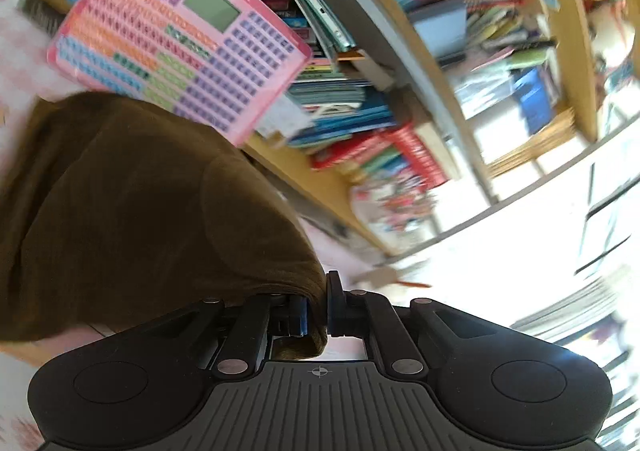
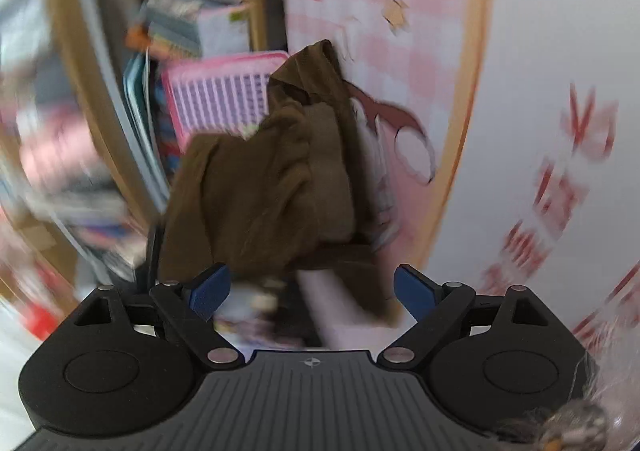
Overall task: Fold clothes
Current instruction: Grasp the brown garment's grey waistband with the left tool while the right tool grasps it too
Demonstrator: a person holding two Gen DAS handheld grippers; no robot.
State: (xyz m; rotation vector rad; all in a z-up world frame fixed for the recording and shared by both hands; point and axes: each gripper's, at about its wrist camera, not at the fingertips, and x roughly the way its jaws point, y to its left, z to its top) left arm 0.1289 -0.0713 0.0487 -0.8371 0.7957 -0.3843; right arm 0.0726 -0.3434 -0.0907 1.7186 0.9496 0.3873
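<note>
Left gripper (image 1: pixel 318 313) pinches an edge of the brown cloth (image 1: pixel 140 211) | right gripper (image 2: pixel 312 293) gapes wide, empty | cloth hangs bunched before the bookshelf (image 1: pixel 420 99) (views blurred)

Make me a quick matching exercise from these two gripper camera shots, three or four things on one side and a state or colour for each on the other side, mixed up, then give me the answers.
Things:
1. left gripper
2. right gripper
3. brown garment
4. keypad toy board

States or colours:
A. pink, with rows of coloured keys and a small screen
B. jaws wide apart, holding nothing
C. dark brown, crumpled and bunched
D. closed on a fold of cloth

Pairs: 1-D, 2-B, 3-C, 4-A
</note>
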